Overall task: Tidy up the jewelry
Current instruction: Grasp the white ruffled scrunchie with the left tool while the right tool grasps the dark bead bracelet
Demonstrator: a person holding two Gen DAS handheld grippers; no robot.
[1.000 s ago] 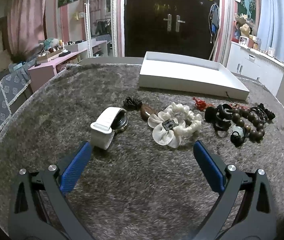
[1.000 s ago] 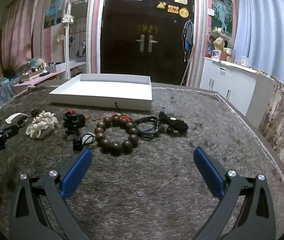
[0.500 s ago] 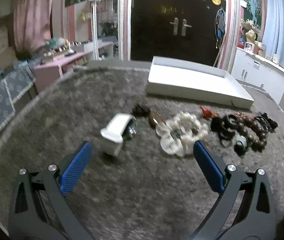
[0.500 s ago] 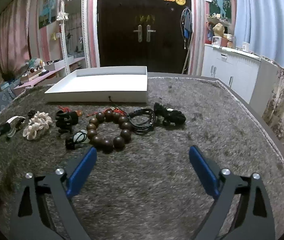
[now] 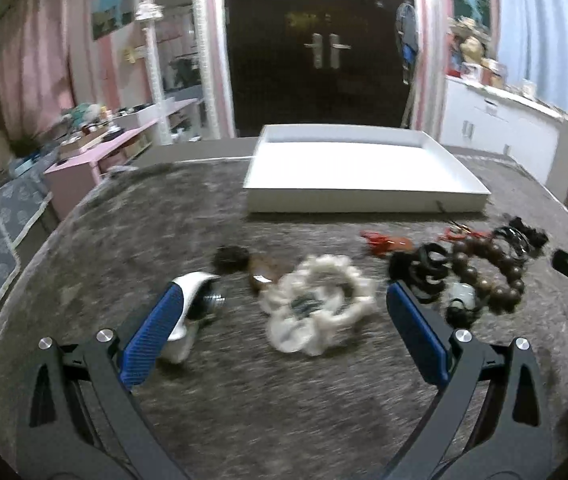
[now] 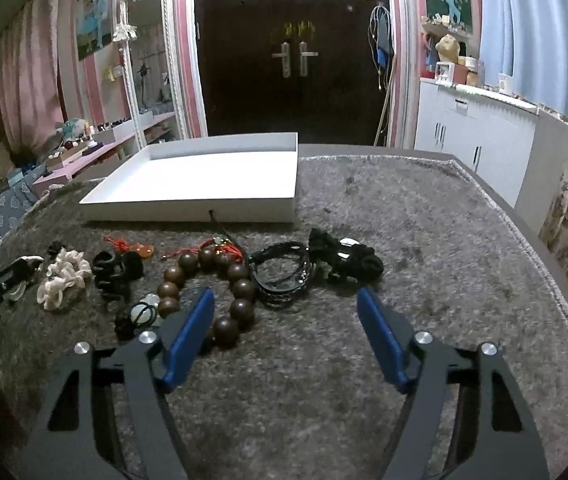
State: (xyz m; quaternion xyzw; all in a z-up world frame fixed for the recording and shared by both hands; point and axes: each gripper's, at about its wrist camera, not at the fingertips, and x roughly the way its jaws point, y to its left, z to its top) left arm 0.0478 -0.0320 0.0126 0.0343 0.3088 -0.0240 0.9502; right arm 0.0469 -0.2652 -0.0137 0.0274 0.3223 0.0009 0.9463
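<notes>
Jewelry lies in a row on a grey shaggy mat in front of a shallow white tray [image 5: 364,202] [image 6: 187,212]. My left gripper [image 5: 284,292] is open wide, low over the mat. A white scrunchie [image 5: 316,304] lies between its fingers, untouched, and a white-strapped watch [image 5: 189,308] sits by the left finger. My right gripper [image 6: 284,296] is closing with nothing pressed between the pads. A black cord bracelet [image 6: 284,276] lies just beyond its tips. Its left finger covers part of a brown wooden bead bracelet [image 6: 239,292].
A black claw clip [image 6: 115,272], a red knotted charm [image 6: 131,246], a pale pendant on black cord [image 6: 143,308] and a black hair tie [image 6: 348,260] also lie on the mat. The mat's right edge [image 6: 556,280] runs near a white cabinet [image 6: 480,144].
Both grippers have moved forward toward the jewelry row. The left view swung so the white scrunchie now sits between its fingers. The right jaws have narrowed.
</notes>
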